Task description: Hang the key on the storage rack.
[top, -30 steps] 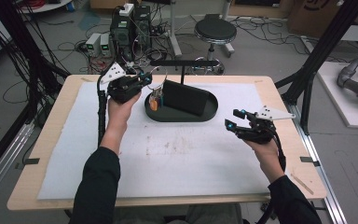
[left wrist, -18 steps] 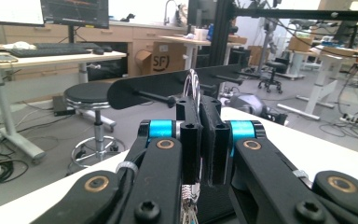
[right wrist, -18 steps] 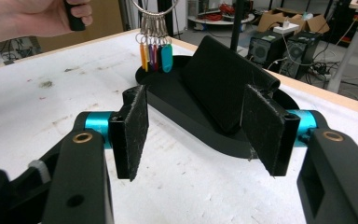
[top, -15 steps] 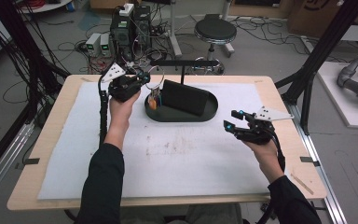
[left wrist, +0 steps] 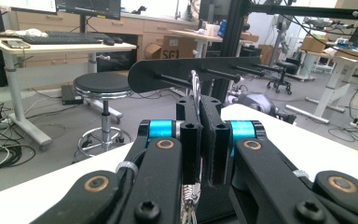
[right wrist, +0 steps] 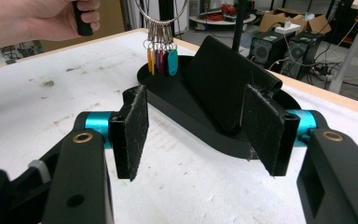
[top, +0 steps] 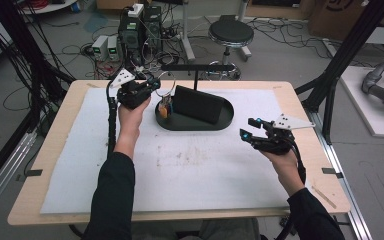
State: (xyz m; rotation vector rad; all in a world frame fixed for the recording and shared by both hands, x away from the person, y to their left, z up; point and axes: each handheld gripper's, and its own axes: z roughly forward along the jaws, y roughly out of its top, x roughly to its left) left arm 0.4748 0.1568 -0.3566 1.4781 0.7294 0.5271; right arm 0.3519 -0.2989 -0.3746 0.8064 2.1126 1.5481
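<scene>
My left gripper (top: 150, 86) is shut on a large metal key ring (top: 166, 85), held just above the left end of the black oval base (top: 195, 122). Several coloured key tags (top: 166, 107) hang from the ring. In the left gripper view my left gripper (left wrist: 199, 100) pinches the ring (left wrist: 195, 84) upright, close below the black bar with pegs (left wrist: 168, 74). My right gripper (top: 247, 128) hovers open and empty to the right of the base. In its own view the right gripper (right wrist: 198, 133) faces the base (right wrist: 182, 116), with the tags (right wrist: 161, 60) beyond.
A slanted black block (top: 200, 105) stands on the base, and a post carries the peg bar (top: 197, 66) above it. A white mat (top: 180, 165) covers the wooden table. A stool (top: 230, 35), computers and cables sit on the floor behind.
The left gripper has shifted only slightly with the ring and tags by the base's left end. The right gripper has stayed where it was.
</scene>
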